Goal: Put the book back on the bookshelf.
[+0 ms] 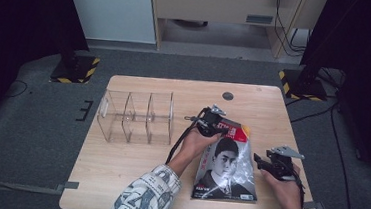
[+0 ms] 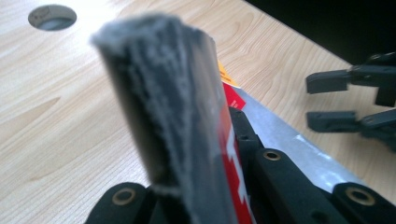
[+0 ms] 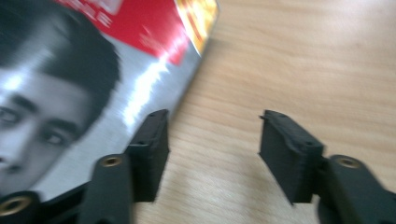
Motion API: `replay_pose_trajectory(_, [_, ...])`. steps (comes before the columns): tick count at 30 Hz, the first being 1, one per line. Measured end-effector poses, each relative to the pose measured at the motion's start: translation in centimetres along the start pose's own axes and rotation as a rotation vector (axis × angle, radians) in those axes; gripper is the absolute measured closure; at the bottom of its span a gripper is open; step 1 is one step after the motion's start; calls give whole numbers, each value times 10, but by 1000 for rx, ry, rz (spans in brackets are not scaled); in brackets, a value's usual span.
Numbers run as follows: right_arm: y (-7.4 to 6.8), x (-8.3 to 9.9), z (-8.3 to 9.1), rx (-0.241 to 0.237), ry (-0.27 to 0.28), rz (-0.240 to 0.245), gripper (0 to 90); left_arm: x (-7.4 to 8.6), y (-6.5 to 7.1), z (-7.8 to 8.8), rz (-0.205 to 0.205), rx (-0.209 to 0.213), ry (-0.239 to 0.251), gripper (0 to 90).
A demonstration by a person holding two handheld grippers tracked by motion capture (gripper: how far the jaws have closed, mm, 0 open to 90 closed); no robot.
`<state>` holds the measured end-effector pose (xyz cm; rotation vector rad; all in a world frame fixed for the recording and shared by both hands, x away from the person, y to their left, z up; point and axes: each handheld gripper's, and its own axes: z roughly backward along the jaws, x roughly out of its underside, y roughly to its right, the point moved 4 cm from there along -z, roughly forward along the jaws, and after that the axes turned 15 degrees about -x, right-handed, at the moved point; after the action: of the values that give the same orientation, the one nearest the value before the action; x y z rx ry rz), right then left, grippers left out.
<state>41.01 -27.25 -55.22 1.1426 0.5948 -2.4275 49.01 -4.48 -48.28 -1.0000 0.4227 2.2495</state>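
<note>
A magazine (image 1: 228,170) with a face on its cover lies on the right half of the wooden table (image 1: 128,175). My left gripper (image 1: 217,128) is at the magazine's far left corner and is shut on it. In the left gripper view the magazine's edge (image 2: 173,93) stands pinched between the jaws of the left gripper (image 2: 201,154), slightly lifted. My right gripper (image 1: 260,162) rests beside the magazine's right edge. In the right gripper view the right gripper (image 3: 215,126) is open, one jaw overlapping the cover (image 3: 93,70), bare wood between the jaws.
A clear acrylic organiser (image 1: 135,118) with three compartments stands on the table's left half. A round cable hole (image 1: 228,96) sits near the far edge. The table's right edge runs close to my right hand.
</note>
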Motion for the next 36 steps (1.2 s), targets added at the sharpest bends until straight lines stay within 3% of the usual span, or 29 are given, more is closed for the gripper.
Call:
replay_pose_trajectory(9, [4,7,-4,35,-43,-32,340,-5,-2,22,-4,-3,48,862])
replay_pose_trajectory(24, [1,8,-9,46,-71,2,294,-11,3,56,-16,14,120,864])
replay_pose_trajectory(36, [-1,9,-9,51,-75,-5,263,-13,0,83,21,44,168,865])
